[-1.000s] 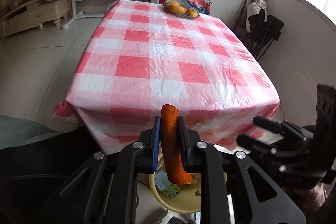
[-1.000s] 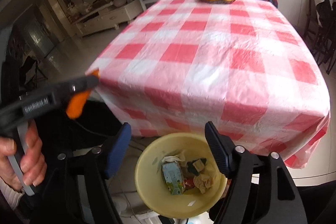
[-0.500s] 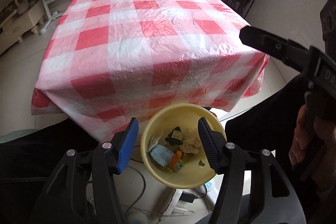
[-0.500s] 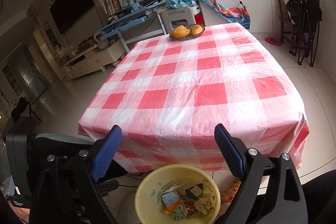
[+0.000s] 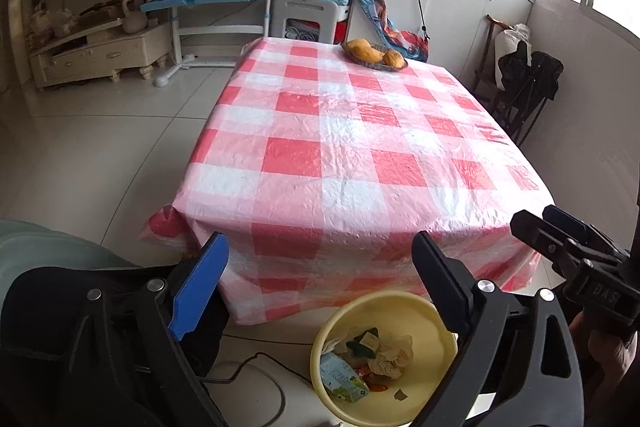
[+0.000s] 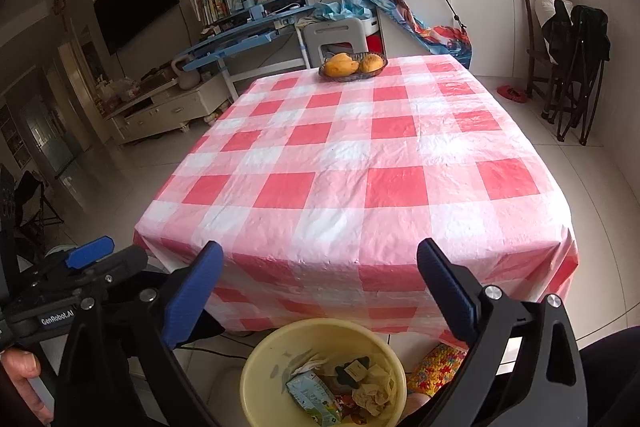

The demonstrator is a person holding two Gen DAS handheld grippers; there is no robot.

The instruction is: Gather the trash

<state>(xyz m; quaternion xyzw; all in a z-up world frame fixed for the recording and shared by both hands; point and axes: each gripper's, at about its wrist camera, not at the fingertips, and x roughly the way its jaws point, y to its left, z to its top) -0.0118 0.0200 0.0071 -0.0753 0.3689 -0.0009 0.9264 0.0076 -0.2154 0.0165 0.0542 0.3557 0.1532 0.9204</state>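
Observation:
A yellow trash bin stands on the floor in front of the table; it also shows in the right wrist view. It holds a green carton, crumpled paper and other scraps. My left gripper is open and empty, above the bin near the table's front edge. My right gripper is open and empty too, above the bin. The right gripper shows at the right edge of the left wrist view. The left gripper shows at the left of the right wrist view.
The table wears a red and white checked cloth. A basket of yellow fruit sits at its far end. A cable runs on the floor left of the bin. A colourful packet lies by the bin.
The left gripper opened and let go of the orange peel, which dropped into the bin. Both grippers then lifted and tilted up toward the table.

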